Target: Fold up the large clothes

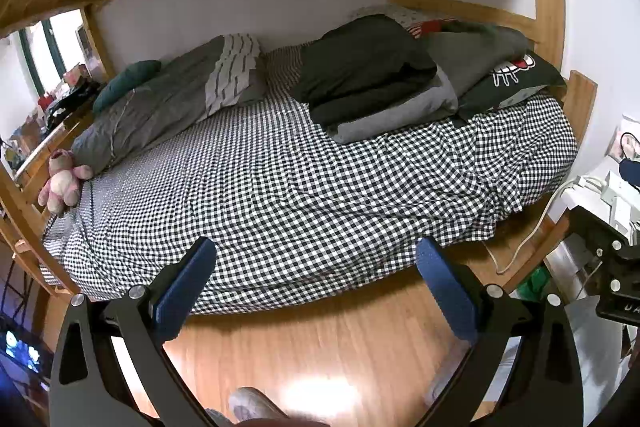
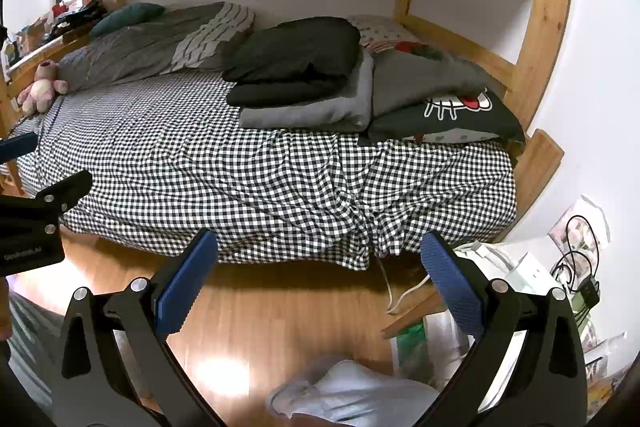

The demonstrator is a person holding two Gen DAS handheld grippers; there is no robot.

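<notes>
Left wrist view: left gripper (image 1: 316, 267) and right gripper (image 2: 319, 259) spread, empty; folded clothes stack (image 1: 372, 79) upper right, apparently set aside.

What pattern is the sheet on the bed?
The bed sheet is a black-and-white gingham check, clearest in the right wrist view.

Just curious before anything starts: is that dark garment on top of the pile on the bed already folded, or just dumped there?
Folded. The black garment lies in neat stacked layers on a folded grey garment.
</notes>
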